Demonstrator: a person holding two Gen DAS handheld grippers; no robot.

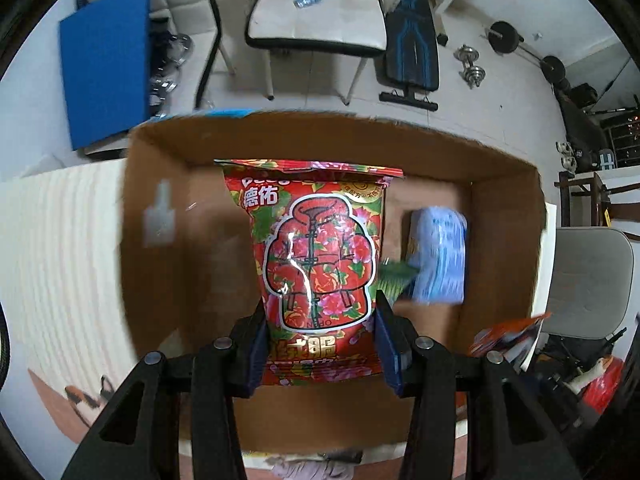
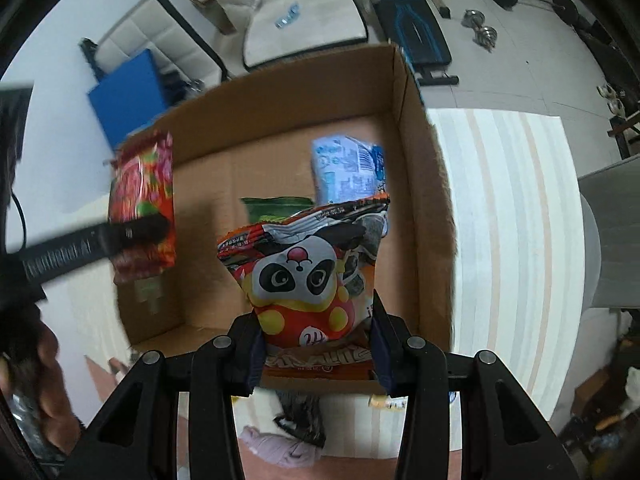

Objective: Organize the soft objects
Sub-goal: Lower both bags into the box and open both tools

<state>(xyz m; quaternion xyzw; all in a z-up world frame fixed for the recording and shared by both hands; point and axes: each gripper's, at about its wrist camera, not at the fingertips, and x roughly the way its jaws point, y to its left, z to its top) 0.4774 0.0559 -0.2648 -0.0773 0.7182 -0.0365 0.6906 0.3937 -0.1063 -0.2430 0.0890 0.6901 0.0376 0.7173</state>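
Note:
My left gripper is shut on a red floral tissue pack and holds it above the open cardboard box. My right gripper is shut on an orange panda snack bag over the same box. In the box lie a light blue pack and a green pack; both also show in the right wrist view, blue and green. The left gripper with the red pack shows at the left of the right wrist view.
The box stands on a striped white cloth over a table. Behind it are a white chair, a blue mat, a weight bench and dumbbells. Soft grey items lie at the near edge. A grey chair stands right.

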